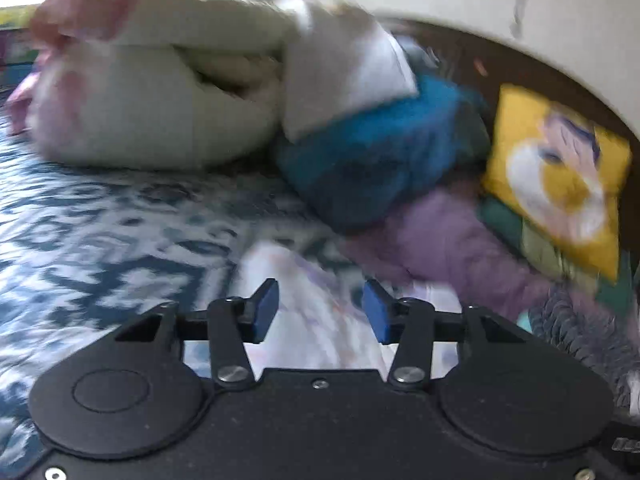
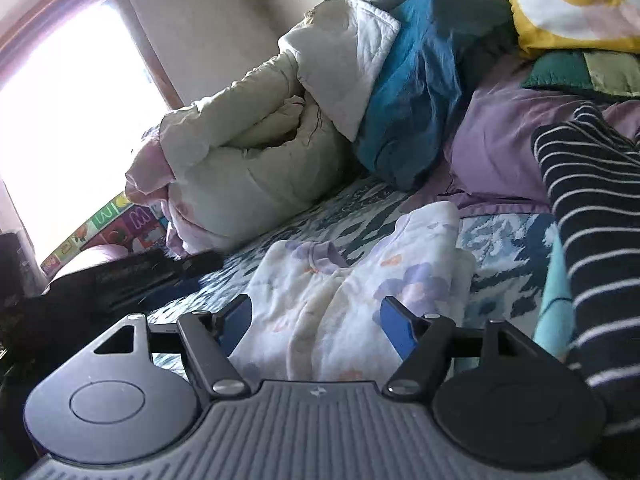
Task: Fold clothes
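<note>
A white garment with pale purple and orange flowers (image 2: pixel 352 284) lies crumpled on the blue-and-white patterned bedspread (image 2: pixel 504 240). My right gripper (image 2: pixel 316 328) hovers low over its near part, open, with nothing between the blue pads. In the blurred left wrist view the same garment (image 1: pixel 316 312) lies under and just ahead of my left gripper (image 1: pixel 320 312), which is also open and holds nothing. A navy garment with white stripes (image 2: pixel 592 240) hangs at the right edge, over a light blue cloth (image 2: pixel 554 304).
A rolled cream quilt (image 2: pixel 248 168) with a pink edge fills the back left of the bed. Beside it sit a teal blanket (image 2: pixel 416 92), a lilac pillow (image 2: pixel 500 148) and a yellow printed cushion (image 2: pixel 576 4). A bright window (image 2: pixel 72 112) is at left; a dark object (image 2: pixel 132 272) lies by the bed's edge.
</note>
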### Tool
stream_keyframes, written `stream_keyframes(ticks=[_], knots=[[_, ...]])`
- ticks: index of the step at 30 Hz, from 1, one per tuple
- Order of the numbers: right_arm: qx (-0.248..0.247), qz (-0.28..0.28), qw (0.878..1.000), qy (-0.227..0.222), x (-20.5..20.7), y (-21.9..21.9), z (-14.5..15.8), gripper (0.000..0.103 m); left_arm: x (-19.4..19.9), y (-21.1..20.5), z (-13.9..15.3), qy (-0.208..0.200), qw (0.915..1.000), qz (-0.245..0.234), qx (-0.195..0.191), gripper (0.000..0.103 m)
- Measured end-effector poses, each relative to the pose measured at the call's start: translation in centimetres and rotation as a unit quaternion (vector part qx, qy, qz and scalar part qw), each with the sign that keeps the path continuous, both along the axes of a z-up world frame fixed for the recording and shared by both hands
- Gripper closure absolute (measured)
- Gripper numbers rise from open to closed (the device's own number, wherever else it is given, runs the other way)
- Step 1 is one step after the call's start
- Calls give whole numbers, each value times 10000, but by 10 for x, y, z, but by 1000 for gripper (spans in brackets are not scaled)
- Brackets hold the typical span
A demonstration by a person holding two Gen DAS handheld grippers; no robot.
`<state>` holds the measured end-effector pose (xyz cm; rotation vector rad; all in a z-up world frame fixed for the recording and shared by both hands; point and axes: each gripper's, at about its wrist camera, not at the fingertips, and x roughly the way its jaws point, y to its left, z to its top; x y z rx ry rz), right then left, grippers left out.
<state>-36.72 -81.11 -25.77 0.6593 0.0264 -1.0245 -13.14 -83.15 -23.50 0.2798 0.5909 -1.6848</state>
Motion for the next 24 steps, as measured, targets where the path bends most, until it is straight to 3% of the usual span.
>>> stream_keyframes(ticks=[2,5,6,7,8,10,11,14,18,20,24], knots=[[71,85,9999,93,5,6,-1,32,-17,-16,-25,-485,9968,-112,631,57],[269,155,9995,66,10,9,-3,30,-12,-1,-4,-416,9976,112,548,54],[280,165,9994,99,12,11,-1,29,-9,5,6,-359,9980,204,476,49],[284,180,9993,132,13,14,4,24,-6,12,16,-302,9983,295,405,35],[289,196,9993,164,14,16,9,17,-3,18,25,-245,9984,386,333,28],[341,301,9988,169,13,23,24,7,0,34,45,-140,9981,548,251,24],[362,355,9985,191,11,26,32,0,-1,45,54,-98,9977,608,271,17],[489,437,9976,243,-3,35,60,0,-18,76,76,-330,9970,623,310,0],[685,309,9951,643,-16,44,76,0,-55,101,88,-1467,9849,830,399,0],[782,243,9930,847,-22,48,83,0,-68,107,89,-1842,9769,961,492,0],[975,111,9872,1255,-35,56,98,0,-76,121,94,-1717,9777,1052,599,0]])
